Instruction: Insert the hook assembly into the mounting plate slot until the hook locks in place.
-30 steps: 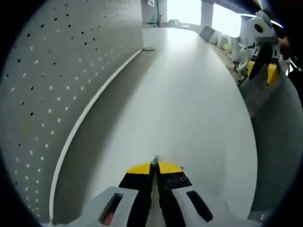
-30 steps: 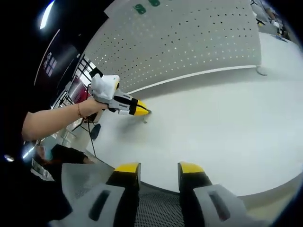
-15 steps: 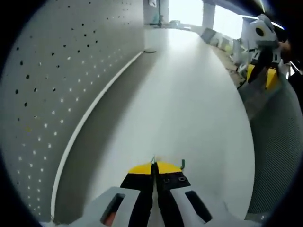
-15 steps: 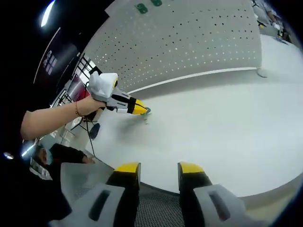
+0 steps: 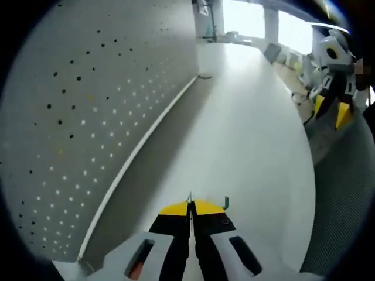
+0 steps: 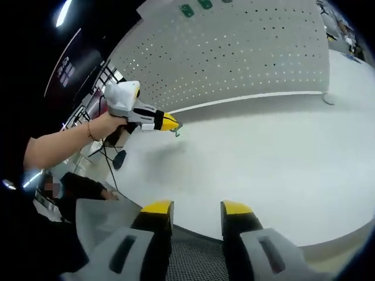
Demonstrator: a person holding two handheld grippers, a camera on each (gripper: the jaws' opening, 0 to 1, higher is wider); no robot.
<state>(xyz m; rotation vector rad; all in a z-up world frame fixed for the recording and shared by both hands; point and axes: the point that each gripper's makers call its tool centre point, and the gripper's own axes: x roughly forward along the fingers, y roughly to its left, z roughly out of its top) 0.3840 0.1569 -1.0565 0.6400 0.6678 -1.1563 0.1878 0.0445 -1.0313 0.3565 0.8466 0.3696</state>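
My left gripper (image 5: 190, 204) is shut on a small metal hook (image 5: 226, 203); a thin tip of it pokes out between the yellow jaw ends and a bent end shows to the right. In the right gripper view that same left gripper (image 6: 174, 125) is held by a hand above the white table (image 6: 263, 158), with the greenish hook (image 6: 177, 132) hanging at its tip, in front of the grey pegboard (image 6: 234, 52). The pegboard (image 5: 88, 117) rises to the left in the left gripper view. My right gripper (image 6: 193, 206) stands open and empty over the table's near edge, also seen far right (image 5: 332, 111).
A white ledge (image 5: 140, 158) runs along the foot of the pegboard. A small round object (image 6: 329, 99) lies on the table at its far end. Dark mesh (image 6: 199, 257) lies under my right gripper. Chairs and a seated person (image 6: 70, 193) are at the left beyond the table.
The left gripper has lifted off the table with the hook and risen toward the pegboard. The right gripper has stayed in place, open.
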